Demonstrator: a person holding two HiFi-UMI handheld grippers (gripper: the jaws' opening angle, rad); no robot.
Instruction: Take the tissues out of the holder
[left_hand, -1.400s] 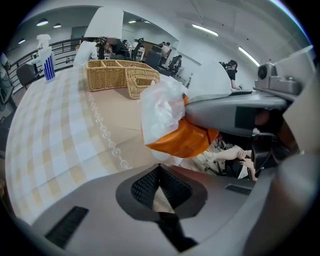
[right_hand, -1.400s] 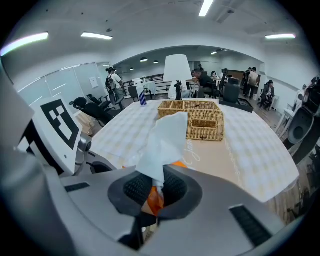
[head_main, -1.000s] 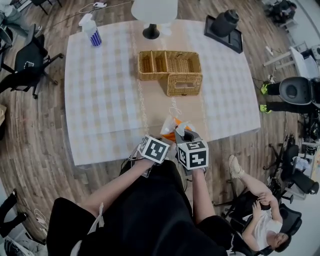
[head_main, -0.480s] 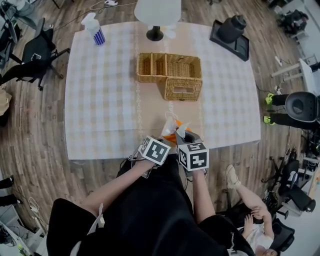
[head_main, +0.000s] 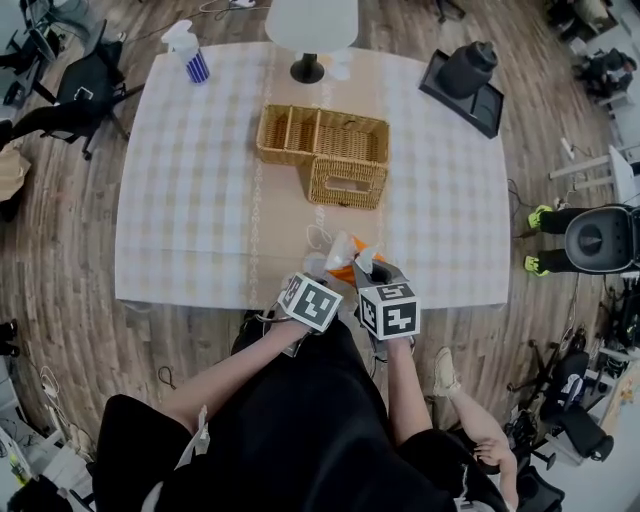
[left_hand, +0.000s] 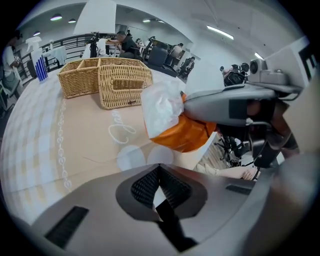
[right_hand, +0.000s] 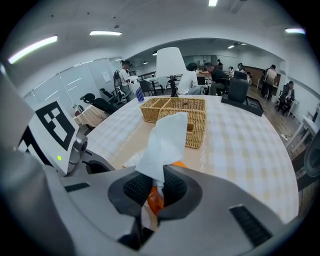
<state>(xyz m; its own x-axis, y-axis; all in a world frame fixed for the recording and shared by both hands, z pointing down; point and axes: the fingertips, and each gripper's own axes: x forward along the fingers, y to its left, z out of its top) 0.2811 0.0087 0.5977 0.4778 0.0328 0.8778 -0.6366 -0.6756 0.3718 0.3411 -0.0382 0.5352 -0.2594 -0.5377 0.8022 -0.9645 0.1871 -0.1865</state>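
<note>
At the near edge of the desk (head_main: 190, 200), close in front of us, our right tongs (right_hand: 156, 186) are clamped narrow on the orange tissue pack (left_hand: 187, 135), and a white tissue (right_hand: 165, 140) stands up out of the grip. Our left tongs (left_hand: 159, 175) hang just beside them, closed tip to tip, and we see nothing caught in them. The wicker holder (head_main: 347, 183) sits well apart, toward the middle of the desk, and its slot looks empty as far as we can make out. We judge that the pack is out of the holder, so the step in hand concerns the pack itself: setting it down or drawing the loose sheet free. We cannot tell whether the pack rests on the desk or hangs just above it. If the sheet is to come out, the left tongs need to open, close on the white tissue above the right grip, and pull away while the right tongs hold the wrapper firm. Too hard a tug could tear the thin sheet.
</note>
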